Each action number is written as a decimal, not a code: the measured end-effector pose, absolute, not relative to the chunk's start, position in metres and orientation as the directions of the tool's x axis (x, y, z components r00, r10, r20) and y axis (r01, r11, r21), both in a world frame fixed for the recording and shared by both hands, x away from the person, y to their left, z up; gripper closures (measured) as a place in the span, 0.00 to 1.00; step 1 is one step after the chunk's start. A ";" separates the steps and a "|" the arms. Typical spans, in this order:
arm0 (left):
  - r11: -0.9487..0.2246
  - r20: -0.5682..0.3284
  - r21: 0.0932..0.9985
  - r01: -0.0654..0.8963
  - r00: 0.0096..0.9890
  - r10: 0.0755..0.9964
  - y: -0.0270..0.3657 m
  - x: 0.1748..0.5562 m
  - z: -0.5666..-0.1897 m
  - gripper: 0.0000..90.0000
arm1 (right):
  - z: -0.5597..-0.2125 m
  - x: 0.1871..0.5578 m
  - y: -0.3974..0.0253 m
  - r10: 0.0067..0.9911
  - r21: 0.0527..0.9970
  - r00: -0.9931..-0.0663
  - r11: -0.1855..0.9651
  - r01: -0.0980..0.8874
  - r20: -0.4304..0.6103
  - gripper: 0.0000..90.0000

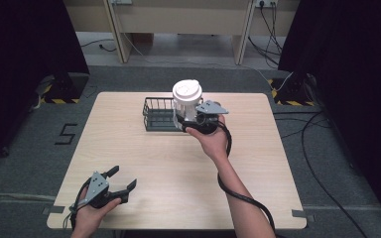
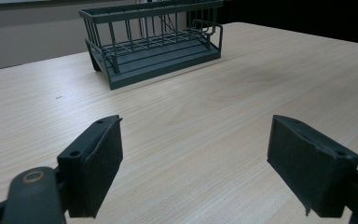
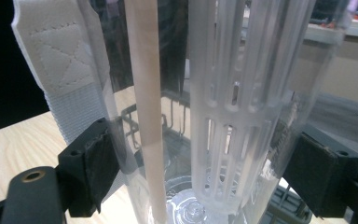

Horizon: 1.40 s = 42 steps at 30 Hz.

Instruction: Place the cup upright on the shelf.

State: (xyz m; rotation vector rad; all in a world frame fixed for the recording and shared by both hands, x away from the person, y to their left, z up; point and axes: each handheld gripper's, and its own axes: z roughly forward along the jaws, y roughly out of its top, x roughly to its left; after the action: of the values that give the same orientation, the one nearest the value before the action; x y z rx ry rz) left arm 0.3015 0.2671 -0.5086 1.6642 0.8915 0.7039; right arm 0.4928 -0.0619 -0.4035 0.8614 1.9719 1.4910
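A clear bottle (image 1: 186,99) with a white lid stands upright in my right gripper (image 1: 189,122), which is shut on its lower part. In the high view it sits at the right end of a dark wire basket (image 1: 155,117), hiding that end. The right gripper view looks through the bottle (image 3: 223,116) between the jaws of my right gripper (image 3: 200,177); a white slotted insert and a white fabric strap (image 3: 51,70) show. My left gripper (image 1: 123,177) rests open at the table's near left. From the left gripper (image 2: 196,168), the basket (image 2: 154,42) stands far ahead and holds nothing.
The light wooden table (image 1: 178,168) has bare wood between the two grippers. The right gripper's black cable (image 1: 238,196) trails along the forearm to the near edge. Dark curtains and floor cables surround the table.
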 end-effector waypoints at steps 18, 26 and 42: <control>-0.149 0.011 0.966 0.209 0.546 0.838 0.268 0.302 -0.509 0.19 | -0.387 0.515 -0.056 0.771 0.970 -0.636 0.172 0.170 -0.025 0.21; -0.147 0.009 0.967 0.209 0.547 0.837 0.268 0.302 -0.509 0.19 | -0.382 0.526 -0.054 0.785 0.972 -0.620 0.156 0.176 -0.014 0.21; -0.143 0.005 0.967 0.209 0.548 0.837 0.267 0.302 -0.509 0.19 | -0.391 0.552 -0.053 0.814 0.962 -0.581 0.149 0.229 0.013 0.21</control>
State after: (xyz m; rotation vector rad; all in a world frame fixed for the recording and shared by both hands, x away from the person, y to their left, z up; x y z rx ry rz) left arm 0.3018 0.2674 -0.5090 1.6594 0.8932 0.6957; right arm 0.5520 -0.0526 -0.3913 0.9919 1.9053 1.4501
